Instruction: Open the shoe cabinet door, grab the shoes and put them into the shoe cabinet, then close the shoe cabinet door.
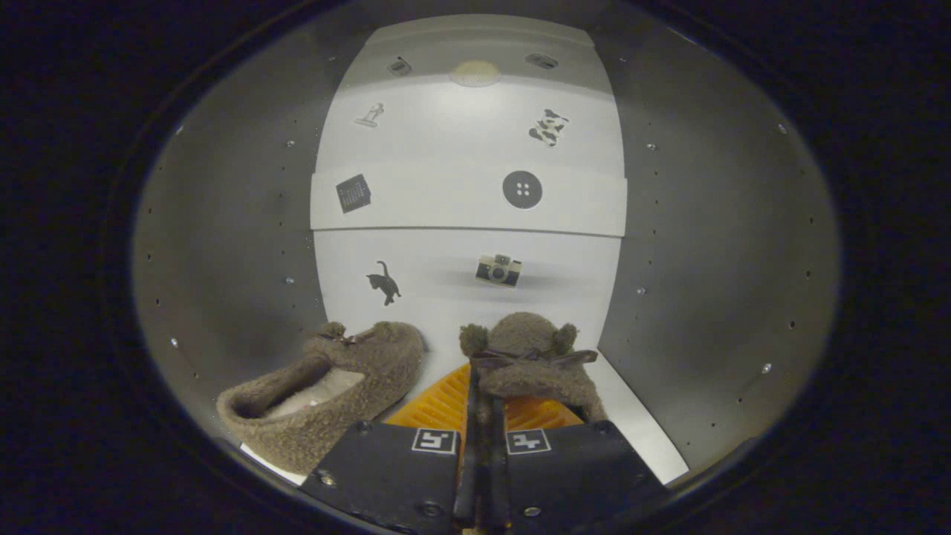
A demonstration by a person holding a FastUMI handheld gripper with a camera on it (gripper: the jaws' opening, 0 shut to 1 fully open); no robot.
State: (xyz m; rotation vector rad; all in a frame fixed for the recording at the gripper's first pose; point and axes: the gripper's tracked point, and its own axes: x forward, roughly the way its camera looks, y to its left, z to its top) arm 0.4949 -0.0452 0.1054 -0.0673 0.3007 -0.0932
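A fuzzy brown shoe (531, 364) sits pinched at its heel rim between the gripper (483, 416) fingers, over the cabinet shelf (631, 416) near its front edge. Its mate (327, 397) lies at the shelf's left side. Best to lower it flat, parallel to the mate, before releasing. The gripper points level, straight into the shoe cabinet (223, 245).

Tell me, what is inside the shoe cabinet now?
One fuzzy slipper lies on the cabinet floor. A second slipper is there too, gripped between the fingers. Stickers dot the back wall. The fingers cover its heel.
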